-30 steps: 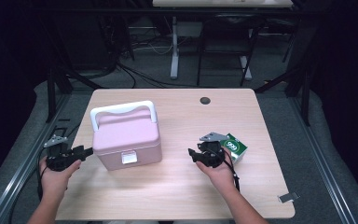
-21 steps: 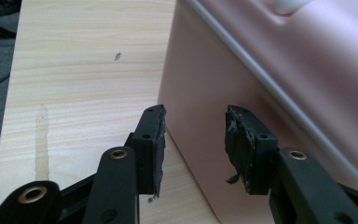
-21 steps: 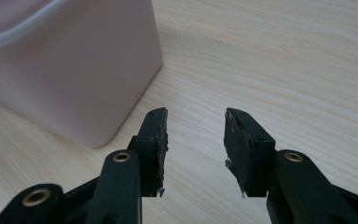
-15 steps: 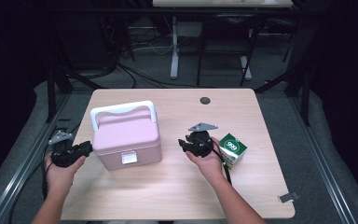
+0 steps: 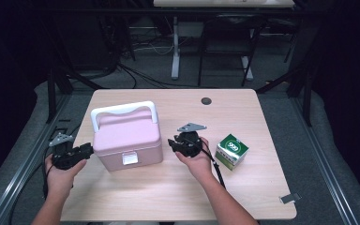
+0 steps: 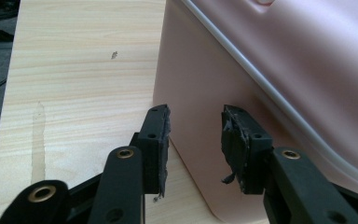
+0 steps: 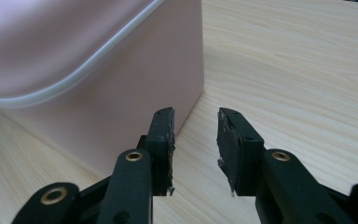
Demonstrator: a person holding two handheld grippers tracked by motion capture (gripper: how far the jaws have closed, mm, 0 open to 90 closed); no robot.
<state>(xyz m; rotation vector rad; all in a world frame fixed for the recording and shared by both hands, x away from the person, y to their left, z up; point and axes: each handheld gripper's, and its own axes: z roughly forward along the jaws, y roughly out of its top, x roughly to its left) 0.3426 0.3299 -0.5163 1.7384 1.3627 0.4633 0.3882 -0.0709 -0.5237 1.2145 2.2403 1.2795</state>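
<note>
Pink box (image 5: 127,140), claws (image 5: 85,151) (image 5: 172,143) flanking, parted

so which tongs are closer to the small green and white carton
Right. The right tongs sit just left of the green and white carton; the left tongs are beyond the pink plastic box.

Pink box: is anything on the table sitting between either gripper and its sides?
Nothing visible. The left gripper is open right at the pink box's left side, and the right gripper, also open, faces its right side across bare table. The small green carton lies on the far side of the right hand.
</note>
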